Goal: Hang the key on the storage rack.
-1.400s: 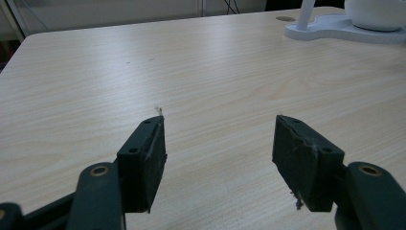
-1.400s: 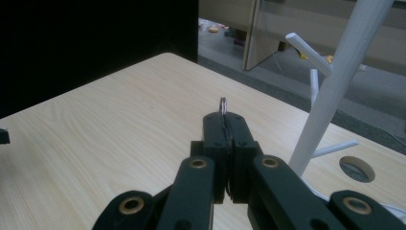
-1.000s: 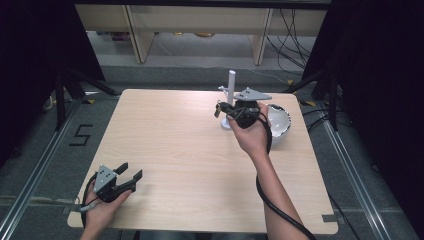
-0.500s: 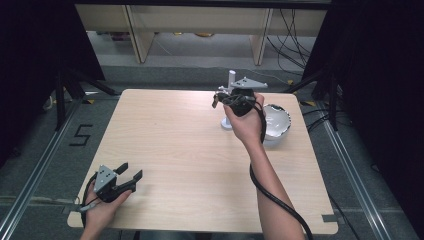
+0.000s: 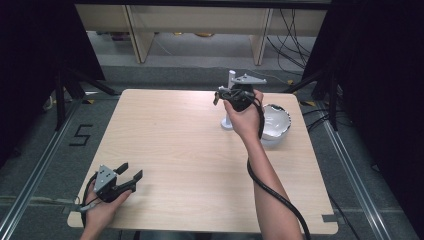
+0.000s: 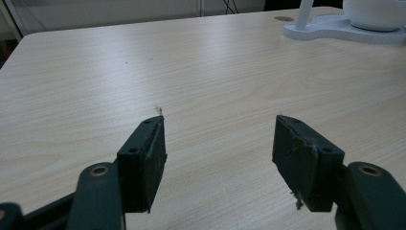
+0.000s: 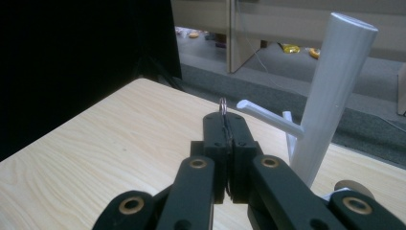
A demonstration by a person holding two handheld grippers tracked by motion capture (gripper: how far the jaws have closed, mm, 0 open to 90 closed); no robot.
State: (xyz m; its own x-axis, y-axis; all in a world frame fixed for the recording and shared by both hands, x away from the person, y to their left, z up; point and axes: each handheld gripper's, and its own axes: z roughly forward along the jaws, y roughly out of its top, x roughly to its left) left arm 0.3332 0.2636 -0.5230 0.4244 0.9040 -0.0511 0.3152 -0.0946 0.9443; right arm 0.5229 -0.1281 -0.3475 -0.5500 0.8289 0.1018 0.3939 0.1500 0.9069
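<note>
My right gripper (image 5: 219,96) is held above the table's far right part, next to a white peg stand (image 5: 230,81). In the right gripper view its jaws (image 7: 224,120) are shut on a thin metal ring (image 7: 222,103), whose top sticks out above the tips. The ring sits just left of the tip of the stand's slanting peg (image 7: 268,117), beside the upright pole (image 7: 335,91). My left gripper (image 5: 131,173) rests at the table's front left corner, open, with bare wood between its pads (image 6: 220,139).
A white bowl (image 5: 276,121) stands to the right of the stand's base (image 5: 227,124). In the left gripper view the stand's base (image 6: 330,28) and bowl (image 6: 378,8) lie far off. A cable trails along the right forearm. Shelving and floor cables lie beyond the table's far edge.
The right gripper has moved away from the person, toward the table's far edge and closer to the stand's peg, with its jaws still shut. The left gripper has stayed put.
</note>
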